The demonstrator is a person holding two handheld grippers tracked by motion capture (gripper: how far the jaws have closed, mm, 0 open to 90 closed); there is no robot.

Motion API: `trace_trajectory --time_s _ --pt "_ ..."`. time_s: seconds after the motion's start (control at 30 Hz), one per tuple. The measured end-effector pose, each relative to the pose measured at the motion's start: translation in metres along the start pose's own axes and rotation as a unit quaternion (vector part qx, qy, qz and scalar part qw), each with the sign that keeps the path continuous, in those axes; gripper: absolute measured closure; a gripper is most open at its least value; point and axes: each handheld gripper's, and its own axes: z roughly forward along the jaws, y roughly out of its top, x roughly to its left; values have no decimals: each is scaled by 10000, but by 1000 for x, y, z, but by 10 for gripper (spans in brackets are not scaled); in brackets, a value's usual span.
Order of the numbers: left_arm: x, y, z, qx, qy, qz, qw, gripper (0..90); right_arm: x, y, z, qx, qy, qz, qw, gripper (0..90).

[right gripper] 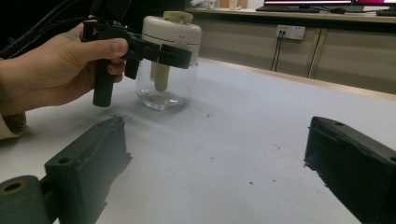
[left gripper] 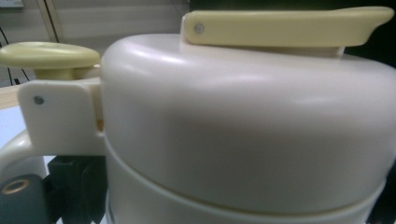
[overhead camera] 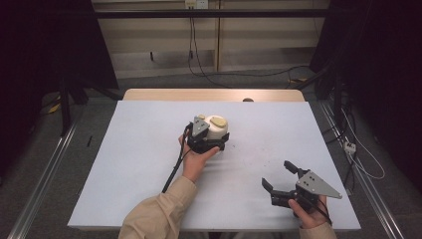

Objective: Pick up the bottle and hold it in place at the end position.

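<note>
A clear glass jar (overhead camera: 215,130) with a cream-white lid (left gripper: 243,121) and pale yellow lever (left gripper: 285,28) stands upright near the middle of the white table (overhead camera: 139,164). My left gripper (overhead camera: 211,138) is shut on the jar just under its lid (right gripper: 171,31), one black jaw lying across the front of the glass (right gripper: 163,95). A white handle and yellow knob (left gripper: 49,55) show at the lid's left. My right gripper (overhead camera: 276,174) stands open low over the table's front right, nothing between its fingers (right gripper: 88,158), well apart from the jar.
The table's far wooden edge (overhead camera: 214,94) carries a small brown object (overhead camera: 247,100). Dark specks (right gripper: 251,183) dot the white cover. Cables run on the floor behind, and a wall socket strip (right gripper: 290,31) sits beyond the table.
</note>
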Motion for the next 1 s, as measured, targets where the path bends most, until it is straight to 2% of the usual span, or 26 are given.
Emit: trace_trajectory --time_s 0.7,1.0 --pt "0 -3 0 -62 -45 188 9998 61 1 0 2 43 43 -29 10000 51" --pt "1 -5 -3 -85 -72 186 9998 59 2 0 7 101 96 -37 9999 50"
